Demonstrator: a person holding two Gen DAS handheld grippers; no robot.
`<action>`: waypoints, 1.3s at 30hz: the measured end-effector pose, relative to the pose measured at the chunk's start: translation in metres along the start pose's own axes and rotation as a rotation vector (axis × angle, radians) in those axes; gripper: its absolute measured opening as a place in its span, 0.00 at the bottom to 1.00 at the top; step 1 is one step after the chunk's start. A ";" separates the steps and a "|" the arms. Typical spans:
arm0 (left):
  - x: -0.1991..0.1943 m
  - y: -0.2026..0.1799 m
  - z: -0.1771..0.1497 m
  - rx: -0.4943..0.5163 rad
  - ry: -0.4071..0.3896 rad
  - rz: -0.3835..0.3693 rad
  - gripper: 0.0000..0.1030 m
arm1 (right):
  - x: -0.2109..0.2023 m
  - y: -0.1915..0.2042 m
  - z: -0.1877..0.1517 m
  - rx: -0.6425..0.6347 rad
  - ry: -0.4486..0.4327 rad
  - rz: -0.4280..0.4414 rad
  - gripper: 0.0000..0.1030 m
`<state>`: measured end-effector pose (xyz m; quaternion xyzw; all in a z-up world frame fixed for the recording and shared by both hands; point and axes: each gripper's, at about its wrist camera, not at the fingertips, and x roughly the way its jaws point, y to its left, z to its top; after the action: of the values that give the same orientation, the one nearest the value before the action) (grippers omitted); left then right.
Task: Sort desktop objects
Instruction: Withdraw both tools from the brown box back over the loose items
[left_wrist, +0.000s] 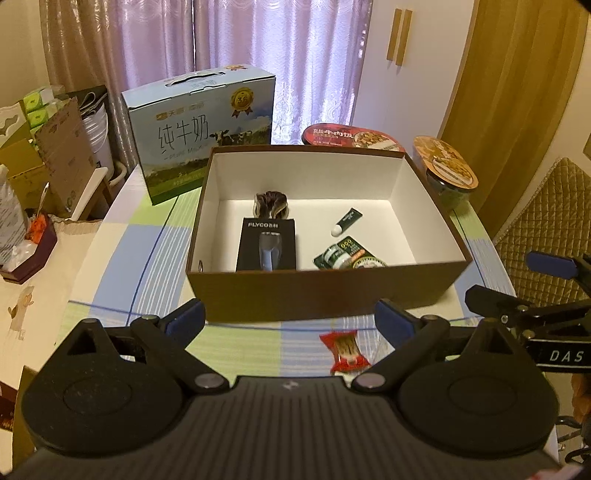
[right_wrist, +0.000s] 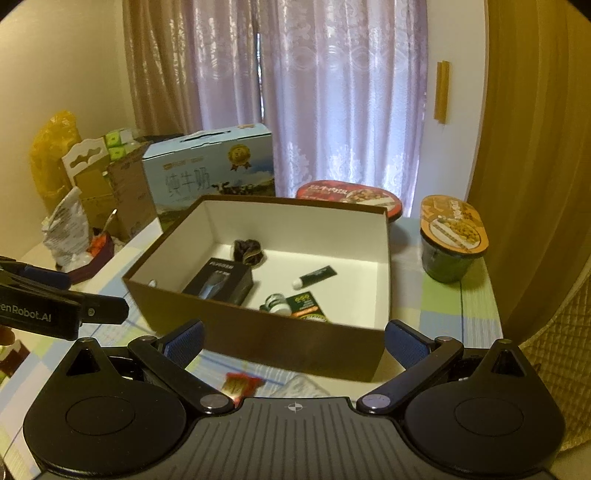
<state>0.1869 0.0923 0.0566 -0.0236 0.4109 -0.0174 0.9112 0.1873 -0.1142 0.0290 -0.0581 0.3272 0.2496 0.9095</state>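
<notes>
A brown box with a white inside (left_wrist: 325, 295) (right_wrist: 258, 336) stands on the checked tablecloth. In it lie a black FLYCO shaver box (left_wrist: 266, 245) (right_wrist: 221, 282), a dark hair tie (left_wrist: 271, 203) (right_wrist: 248, 251), a small green tube (left_wrist: 347, 220) (right_wrist: 316, 277) and a green packet with a white bottle (left_wrist: 345, 256) (right_wrist: 295, 304). A red snack packet (left_wrist: 343, 350) (right_wrist: 240, 384) lies on the cloth in front of the box. My left gripper (left_wrist: 290, 323) is open and empty above it. My right gripper (right_wrist: 293, 343) is open and empty, near the box's front wall.
A blue milk carton (left_wrist: 203, 133) (right_wrist: 210, 170) stands behind the box at the left. A red food bowl (left_wrist: 351, 138) (right_wrist: 347, 195) and a green cup with an orange lid (left_wrist: 447, 170) (right_wrist: 452, 236) stand at the back right. Cardboard boxes and bags crowd the left side (left_wrist: 55, 155).
</notes>
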 end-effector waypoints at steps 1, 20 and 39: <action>-0.004 -0.001 -0.003 -0.001 -0.002 0.001 0.94 | -0.003 0.002 -0.002 -0.005 -0.001 0.004 0.98; -0.029 -0.010 -0.055 0.006 0.042 -0.002 0.94 | -0.031 0.002 -0.049 0.001 0.069 0.006 0.98; 0.012 -0.020 -0.095 0.047 0.165 -0.031 0.93 | -0.008 -0.009 -0.106 0.034 0.183 0.007 0.98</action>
<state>0.1238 0.0688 -0.0141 -0.0067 0.4834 -0.0430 0.8743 0.1266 -0.1543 -0.0492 -0.0642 0.4135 0.2410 0.8757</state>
